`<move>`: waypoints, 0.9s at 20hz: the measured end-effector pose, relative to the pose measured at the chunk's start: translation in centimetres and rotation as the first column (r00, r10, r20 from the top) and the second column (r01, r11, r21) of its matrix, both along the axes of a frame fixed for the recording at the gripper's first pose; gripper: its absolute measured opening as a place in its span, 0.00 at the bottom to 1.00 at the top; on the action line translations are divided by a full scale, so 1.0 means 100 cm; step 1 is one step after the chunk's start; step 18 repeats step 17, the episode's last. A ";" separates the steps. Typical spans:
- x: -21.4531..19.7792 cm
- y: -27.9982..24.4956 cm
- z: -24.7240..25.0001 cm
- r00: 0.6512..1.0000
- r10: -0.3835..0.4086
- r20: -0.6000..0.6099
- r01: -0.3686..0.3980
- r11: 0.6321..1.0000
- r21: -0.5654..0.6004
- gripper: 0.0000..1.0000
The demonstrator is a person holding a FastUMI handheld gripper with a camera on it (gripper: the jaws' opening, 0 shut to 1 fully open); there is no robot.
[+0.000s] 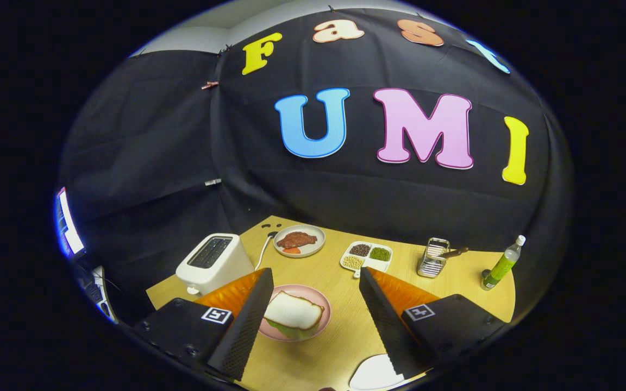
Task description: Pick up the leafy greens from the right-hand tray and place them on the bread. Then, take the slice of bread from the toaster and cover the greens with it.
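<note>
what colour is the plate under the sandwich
Pink, seen best in the gripper view: the plate lies between the open hand-held gripper's fingers.

tool-mounted fisheye, above table, facing wall

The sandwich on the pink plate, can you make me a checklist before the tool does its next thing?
1. Greens on the pink plate: ok, a green edge shows under the bread.
2. Bread slice covering the greens: ok, it lies on top.
3. Tool empty: ok, fingers apart, holding nothing.
4. Toaster slots empty: cannot tell, they look dark.
5. Another bread slice under the greens: cannot tell, it is hidden.
</note>
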State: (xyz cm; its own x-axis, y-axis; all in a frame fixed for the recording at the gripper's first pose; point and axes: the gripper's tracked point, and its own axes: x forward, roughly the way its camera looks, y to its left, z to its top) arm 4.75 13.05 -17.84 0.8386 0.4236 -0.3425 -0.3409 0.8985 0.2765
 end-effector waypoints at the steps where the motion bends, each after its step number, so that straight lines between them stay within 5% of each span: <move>1: -0.002 -0.002 0.001 1.000 -0.008 0.011 0.008 1.000 -0.001 0.99; 18: -0.014 -0.002 0.012 0.997 -0.032 0.066 0.031 0.999 0.015 0.99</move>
